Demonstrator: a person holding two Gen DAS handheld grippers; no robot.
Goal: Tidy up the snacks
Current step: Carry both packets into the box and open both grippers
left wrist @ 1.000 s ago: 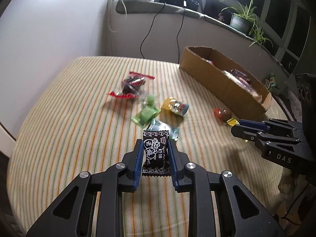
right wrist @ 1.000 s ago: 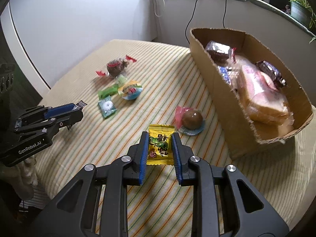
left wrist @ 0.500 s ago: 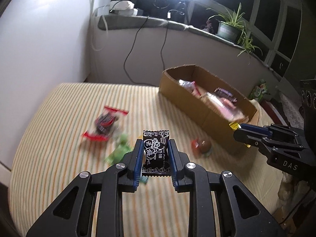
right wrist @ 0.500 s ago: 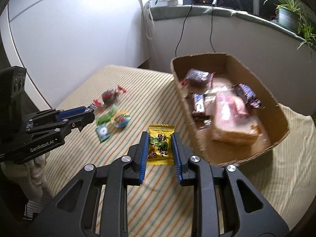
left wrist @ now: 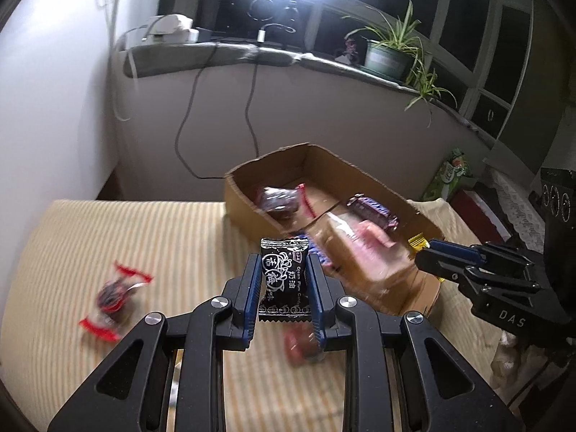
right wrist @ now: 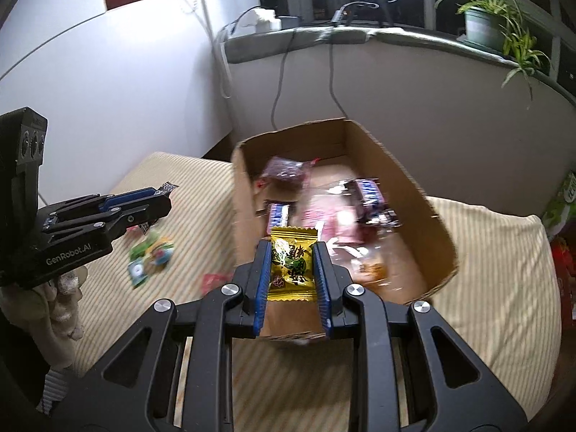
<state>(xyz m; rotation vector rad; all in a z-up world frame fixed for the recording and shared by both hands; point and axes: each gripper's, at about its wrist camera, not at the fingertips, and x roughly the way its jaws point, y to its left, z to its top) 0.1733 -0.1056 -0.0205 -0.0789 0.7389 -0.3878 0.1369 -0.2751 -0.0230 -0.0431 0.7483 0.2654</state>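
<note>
My left gripper (left wrist: 283, 270) is shut on a black candy packet (left wrist: 284, 280) and holds it in the air, just short of the near left corner of the cardboard box (left wrist: 244, 198). My right gripper (right wrist: 292, 252) is shut on a yellow candy packet (right wrist: 292, 264) and holds it over the near end of the same box (right wrist: 374, 154). The box holds several wrapped snacks, among them a pink bread pack (right wrist: 324, 216). The right gripper also shows in the left wrist view (left wrist: 424, 252), and the left gripper in the right wrist view (right wrist: 162, 198).
Loose snacks lie on the striped tablecloth: a red-ended dark candy (left wrist: 111, 295), a red one (left wrist: 298, 345) under my left fingers, and green and blue ones (right wrist: 151, 255). Behind are a wall, cables, and a sill with a potted plant (left wrist: 388, 54).
Both grippers have risen and moved toward the box with their packets. The right one has come over the box's near end; the left one has neared its corner.
</note>
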